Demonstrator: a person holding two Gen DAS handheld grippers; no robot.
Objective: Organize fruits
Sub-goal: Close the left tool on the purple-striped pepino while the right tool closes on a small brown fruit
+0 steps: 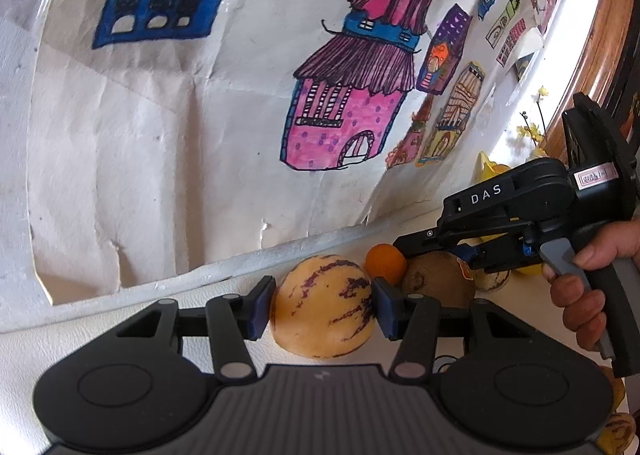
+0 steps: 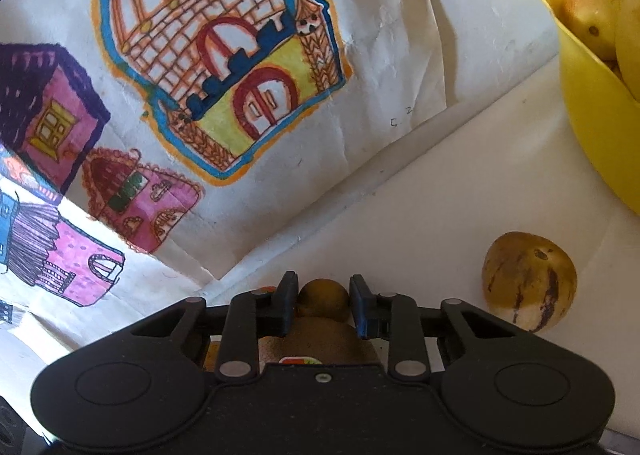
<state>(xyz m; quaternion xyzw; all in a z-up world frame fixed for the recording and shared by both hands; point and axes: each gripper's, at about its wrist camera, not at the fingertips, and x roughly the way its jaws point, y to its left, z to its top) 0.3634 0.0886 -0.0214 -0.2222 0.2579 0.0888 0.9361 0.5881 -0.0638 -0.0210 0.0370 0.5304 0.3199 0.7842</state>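
Note:
In the left wrist view my left gripper [image 1: 322,305] is shut on a yellow pepino melon with purple streaks [image 1: 322,307], its blue pads against both sides, low over the white table [image 1: 100,331]. Just right sit an orange [image 1: 386,263] and a brown kiwi with a sticker [image 1: 438,281]. My right gripper [image 1: 404,249] hovers above the kiwi. In the right wrist view my right gripper [image 2: 324,303] is open, its jaws either side of a small brown fruit [image 2: 324,299], with the kiwi [image 2: 320,343] beneath it. Another pepino [image 2: 528,281] lies to the right.
A yellow bowl [image 2: 592,123] holding yellow fruit [image 2: 592,15] stands at the far right by the wall. Paper with children's house drawings [image 1: 336,95] covers the wall behind the table. More pepinos [image 1: 618,431] lie at the lower right of the left wrist view.

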